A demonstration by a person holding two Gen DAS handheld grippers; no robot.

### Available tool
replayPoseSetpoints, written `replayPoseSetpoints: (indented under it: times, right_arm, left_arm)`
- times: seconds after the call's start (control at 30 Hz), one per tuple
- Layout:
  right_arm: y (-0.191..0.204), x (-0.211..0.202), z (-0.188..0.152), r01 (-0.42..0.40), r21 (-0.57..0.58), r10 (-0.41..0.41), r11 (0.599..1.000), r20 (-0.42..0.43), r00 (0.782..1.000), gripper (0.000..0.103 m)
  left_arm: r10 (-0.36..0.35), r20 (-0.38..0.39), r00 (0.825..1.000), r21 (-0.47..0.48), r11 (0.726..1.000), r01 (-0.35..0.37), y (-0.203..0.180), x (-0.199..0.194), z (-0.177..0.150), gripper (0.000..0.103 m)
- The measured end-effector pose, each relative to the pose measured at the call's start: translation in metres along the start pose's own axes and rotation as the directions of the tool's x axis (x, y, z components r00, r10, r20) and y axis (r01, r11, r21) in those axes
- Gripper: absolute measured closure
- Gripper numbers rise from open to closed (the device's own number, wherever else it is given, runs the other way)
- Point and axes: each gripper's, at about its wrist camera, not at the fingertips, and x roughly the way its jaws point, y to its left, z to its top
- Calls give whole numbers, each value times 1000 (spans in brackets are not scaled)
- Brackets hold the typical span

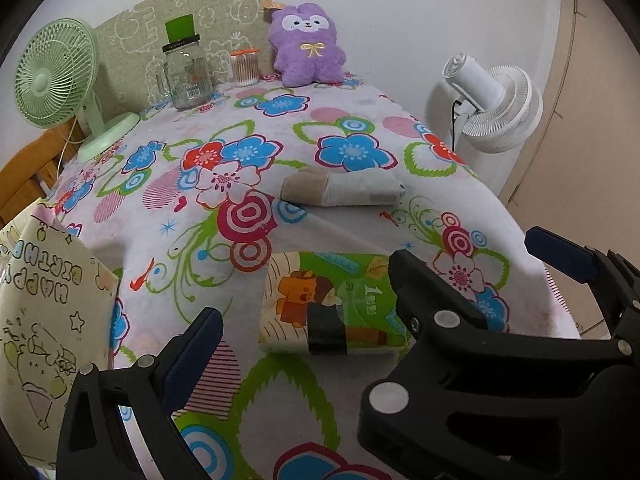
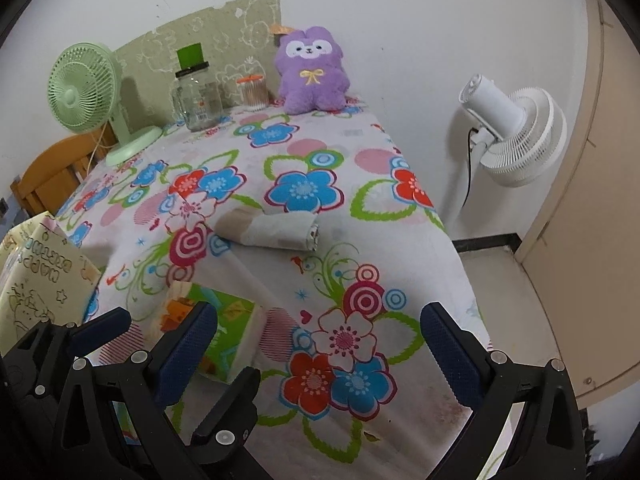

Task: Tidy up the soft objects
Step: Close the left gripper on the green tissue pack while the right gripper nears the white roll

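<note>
Left wrist view
- Left gripper [image 1: 372, 278]: released, jaws spread wide, holding nothing; it hangs over the near edge of the table [image 1: 352, 208].
- Tissue pack [image 1: 332, 304]: lies flat on the flowered cloth, between the two open fingers and just beyond them. It looks light and squashy with a slick plastic wrap, so a grip across its short sides, near the middle, should hold best.
- Folded cloth roll [image 1: 348, 190]: lies mid-table, beyond the pack and apart from it; soft and likely to unroll if taken by one end.
- Purple plush [image 1: 306, 46]: sits upright at the far edge against the wall; light, yielding.
- Gift bag [image 1: 48, 304]: stands at the near left.

Right wrist view
- Right gripper [image 2: 320, 334]: released, empty, over bare cloth at the near right.
- Tissue pack: near left, partly hidden behind the left finger.
- Cloth roll: mid-table, untouched.
</note>
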Motion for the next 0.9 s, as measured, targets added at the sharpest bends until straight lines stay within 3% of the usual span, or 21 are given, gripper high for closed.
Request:
replayPoseSetpoints:
  times: [0.43,0.7,0.9]
  right_arm:
    - [-5,15,-2,2,8,-1,1000,-33,999,0]
    - [0,16,2,0,-8,0,1000,-31,1000,0]
    - [7,14,11,-19,-33,18,999,-13,1000,0]
  left_arm:
    - [-25,-53,998,5,1000,26,-1,14,0,27]
    - [-12,-72,997,9,1000,12,3,13,3,30]
    - [17,-44,999,-3,1000,-17,9,8,11,30]
